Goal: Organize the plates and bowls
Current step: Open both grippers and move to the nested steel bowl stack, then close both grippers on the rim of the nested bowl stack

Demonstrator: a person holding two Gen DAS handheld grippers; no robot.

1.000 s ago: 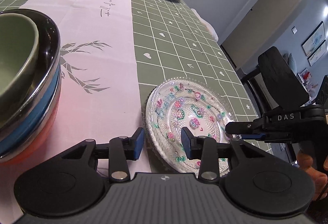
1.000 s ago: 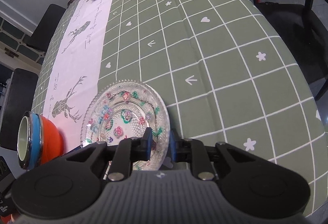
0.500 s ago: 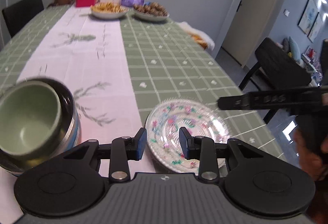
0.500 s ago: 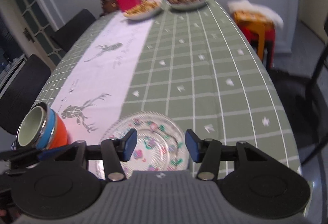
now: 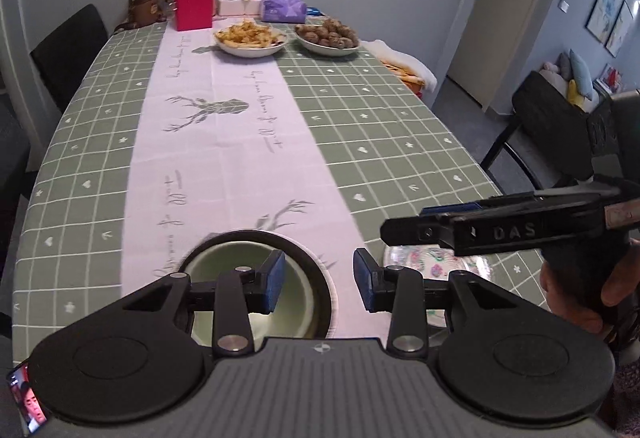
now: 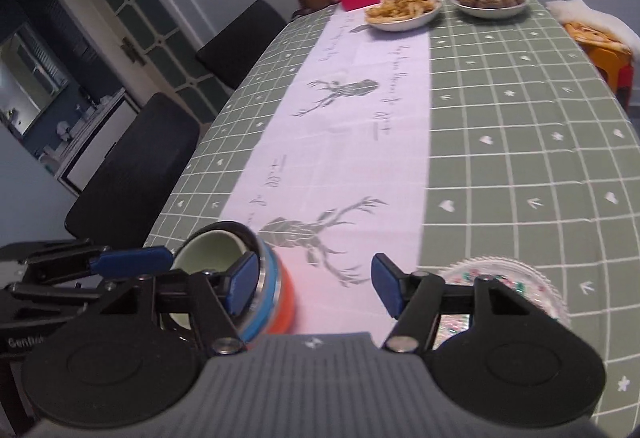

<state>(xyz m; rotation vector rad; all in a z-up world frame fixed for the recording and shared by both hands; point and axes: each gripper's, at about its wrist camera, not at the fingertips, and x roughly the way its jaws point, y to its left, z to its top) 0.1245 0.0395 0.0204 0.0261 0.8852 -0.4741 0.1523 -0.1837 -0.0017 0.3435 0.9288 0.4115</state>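
A stack of nested bowls, with a pale green bowl (image 5: 240, 270) on top and blue and orange bowls (image 6: 280, 290) below, stands on the white runner near the table's front edge. A clear glass plate with a floral pattern (image 6: 508, 278) lies flat on the green cloth to the right of it; it also shows in the left wrist view (image 5: 432, 262). My left gripper (image 5: 318, 284) is open and empty, raised above the bowls. My right gripper (image 6: 312, 284) is open and empty, raised between the bowls and the plate. It shows side-on in the left wrist view (image 5: 480, 230).
Two white dishes of food (image 5: 250, 39) (image 5: 328, 35) stand at the table's far end with a red box (image 5: 194, 9), bottles and jars. Black chairs (image 6: 132, 173) line the left side and another chair (image 5: 560, 133) stands at the right.
Both grippers have lifted and tilted up away from the glass plate. The right gripper, shut on the plate's rim a second ago, has opened wide. The plate stays on the table.
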